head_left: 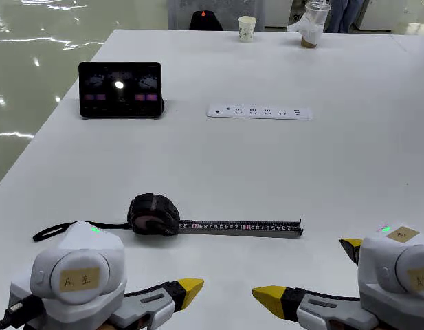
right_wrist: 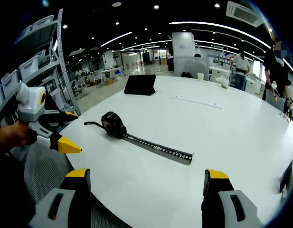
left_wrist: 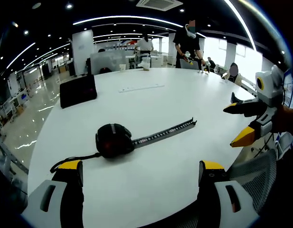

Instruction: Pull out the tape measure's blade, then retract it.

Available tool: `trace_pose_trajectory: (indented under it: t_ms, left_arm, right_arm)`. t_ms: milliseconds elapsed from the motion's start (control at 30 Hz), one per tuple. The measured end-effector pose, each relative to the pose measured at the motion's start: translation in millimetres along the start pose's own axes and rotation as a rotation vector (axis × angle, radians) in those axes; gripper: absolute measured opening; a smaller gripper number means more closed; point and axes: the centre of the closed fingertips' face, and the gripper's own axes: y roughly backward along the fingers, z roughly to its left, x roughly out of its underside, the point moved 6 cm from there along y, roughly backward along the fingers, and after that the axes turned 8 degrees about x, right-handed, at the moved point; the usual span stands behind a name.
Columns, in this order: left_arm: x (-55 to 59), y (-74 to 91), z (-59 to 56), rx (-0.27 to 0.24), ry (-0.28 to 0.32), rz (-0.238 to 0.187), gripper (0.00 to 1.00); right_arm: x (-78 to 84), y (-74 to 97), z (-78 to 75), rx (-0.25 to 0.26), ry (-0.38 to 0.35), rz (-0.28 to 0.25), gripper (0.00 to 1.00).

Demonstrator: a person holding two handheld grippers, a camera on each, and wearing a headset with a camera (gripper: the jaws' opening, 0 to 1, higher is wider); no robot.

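Observation:
A black tape measure (head_left: 154, 214) lies on the white table (head_left: 218, 165), its case toward me. Its blade (head_left: 242, 227) is pulled out flat to the right, and a black wrist strap (head_left: 53, 230) trails left. In the left gripper view the case (left_wrist: 114, 140) sits just ahead of my left gripper (left_wrist: 140, 166), which is open and holds nothing. My right gripper (right_wrist: 146, 174) is also open, with the blade's end (right_wrist: 184, 156) in front of it. In the head view both grippers hover near the table's front edge, short of the tape, the right gripper (head_left: 310, 271) at lower right.
A dark tablet (head_left: 120, 89) stands at the back left and a white power strip (head_left: 260, 111) lies beyond the tape. A paper cup (head_left: 247, 28) and a plastic cup (head_left: 311, 24) stand at the far edge. People stand behind the table.

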Motion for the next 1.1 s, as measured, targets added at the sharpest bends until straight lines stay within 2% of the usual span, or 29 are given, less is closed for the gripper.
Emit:
trace_pose_trajectory:
  t_ms: [1100]
  left_arm:
    - [-0.9, -2.1, 0.5, -0.033, 0.011, -0.008, 0.99]
  right_arm:
    - [5.7, -1.2, 1.0, -0.016, 0.016, 0.019, 0.98]
